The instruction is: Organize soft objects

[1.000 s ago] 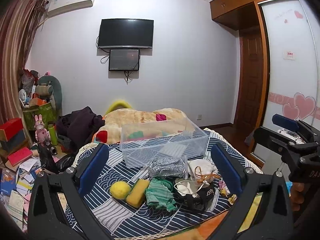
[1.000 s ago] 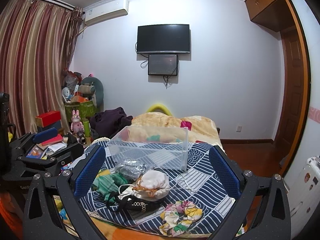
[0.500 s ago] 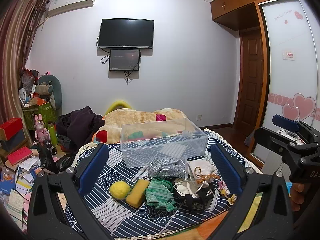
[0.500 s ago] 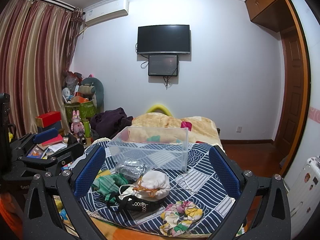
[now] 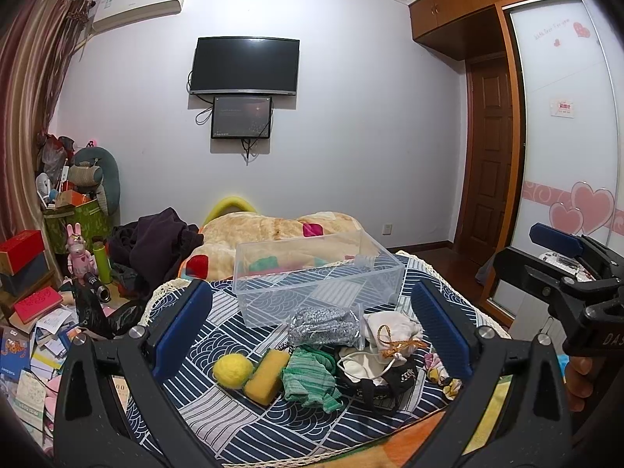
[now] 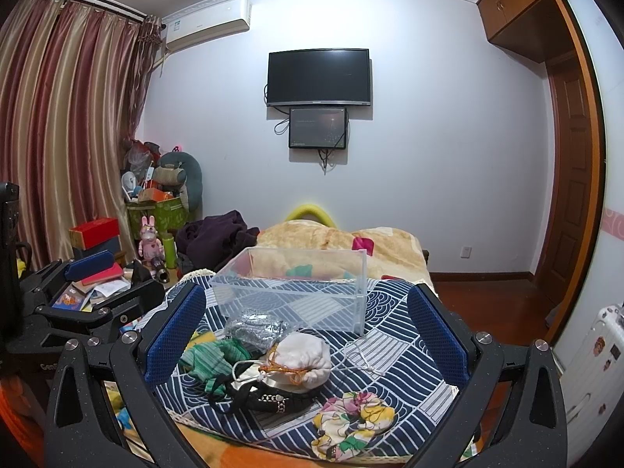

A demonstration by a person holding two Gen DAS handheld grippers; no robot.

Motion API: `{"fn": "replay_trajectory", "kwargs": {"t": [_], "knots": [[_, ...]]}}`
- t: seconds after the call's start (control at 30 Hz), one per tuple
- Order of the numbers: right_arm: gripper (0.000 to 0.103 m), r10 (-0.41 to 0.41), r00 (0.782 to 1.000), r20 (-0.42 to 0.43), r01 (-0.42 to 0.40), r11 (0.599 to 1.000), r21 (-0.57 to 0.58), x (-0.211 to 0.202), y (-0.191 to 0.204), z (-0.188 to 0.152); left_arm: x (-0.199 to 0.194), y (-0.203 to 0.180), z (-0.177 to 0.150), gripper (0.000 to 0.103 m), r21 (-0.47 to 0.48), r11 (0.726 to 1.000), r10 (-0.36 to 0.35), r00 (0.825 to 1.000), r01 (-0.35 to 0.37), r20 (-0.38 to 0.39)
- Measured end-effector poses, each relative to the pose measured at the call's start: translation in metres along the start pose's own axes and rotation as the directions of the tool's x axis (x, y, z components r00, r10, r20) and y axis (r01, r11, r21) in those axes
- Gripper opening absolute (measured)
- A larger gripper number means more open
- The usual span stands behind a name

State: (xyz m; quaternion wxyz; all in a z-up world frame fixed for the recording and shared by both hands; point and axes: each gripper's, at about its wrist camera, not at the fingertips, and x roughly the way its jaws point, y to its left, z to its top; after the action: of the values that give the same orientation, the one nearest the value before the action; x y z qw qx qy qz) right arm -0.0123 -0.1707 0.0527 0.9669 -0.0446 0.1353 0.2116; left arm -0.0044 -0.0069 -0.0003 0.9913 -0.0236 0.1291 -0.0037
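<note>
A clear plastic bin (image 5: 316, 273) (image 6: 296, 288) stands empty on a blue patterned cloth (image 5: 241, 417). In front of it lie soft things: a yellow ball (image 5: 233, 369), a yellow sponge (image 5: 266, 376), a green cloth (image 5: 310, 376) (image 6: 210, 355), a grey knit piece (image 5: 323, 323) (image 6: 255, 327), a white pouch (image 5: 390, 329) (image 6: 306, 355), a black strap item (image 6: 261, 399) and a floral scrunchie (image 6: 351, 425). My left gripper (image 5: 312, 335) is open above the pile. My right gripper (image 6: 308, 335) is open too, empty, and also shows in the left wrist view (image 5: 561, 257).
The bed carries a tan blanket (image 5: 273, 230) and dark clothes (image 5: 156, 241) behind the bin. Books, boxes and toys clutter the floor at left (image 5: 35, 312). A wooden door (image 5: 487, 163) and wardrobe (image 5: 565, 136) stand at right.
</note>
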Motion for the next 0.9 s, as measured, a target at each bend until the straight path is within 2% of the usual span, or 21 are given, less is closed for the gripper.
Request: {"fn": "replay_trajectory", "kwargs": {"t": [0.3, 0.47, 0.6, 0.8, 0.9], "knots": [[0.103, 0.002, 1.000, 0.002, -0.002, 1.000, 0.001, -0.001, 0.000, 0.001, 0.000, 0.000, -0.001, 0.103, 0.001, 1.000, -0.001, 1.000, 0.001, 0.000], [0.103, -0.010, 1.000, -0.025, 0.010, 1.000, -0.003, 0.004, -0.002, -0.002, 0.005, 0.004, -0.004, 0.103, -0.001, 1.000, -0.003, 1.000, 0.003, -0.018], [0.103, -0.012, 0.997, -0.072, 0.012, 1.000, 0.002, 0.013, -0.011, -0.013, 0.015, 0.015, -0.018, 0.103, -0.007, 1.000, -0.008, 0.998, 0.008, -0.060], [0.103, -0.042, 0.983, -0.177, 0.046, 0.999, 0.020, 0.031, -0.030, -0.038, 0.040, 0.039, -0.042, 0.103, -0.040, 0.998, 0.036, 0.986, -0.043, -0.164], [0.103, -0.068, 0.972, -0.225, 0.076, 0.997, 0.031, 0.039, -0.040, -0.050, 0.052, 0.057, -0.050, 0.090, -0.092, 0.992, 0.068, 0.978, -0.088, -0.199]]}}
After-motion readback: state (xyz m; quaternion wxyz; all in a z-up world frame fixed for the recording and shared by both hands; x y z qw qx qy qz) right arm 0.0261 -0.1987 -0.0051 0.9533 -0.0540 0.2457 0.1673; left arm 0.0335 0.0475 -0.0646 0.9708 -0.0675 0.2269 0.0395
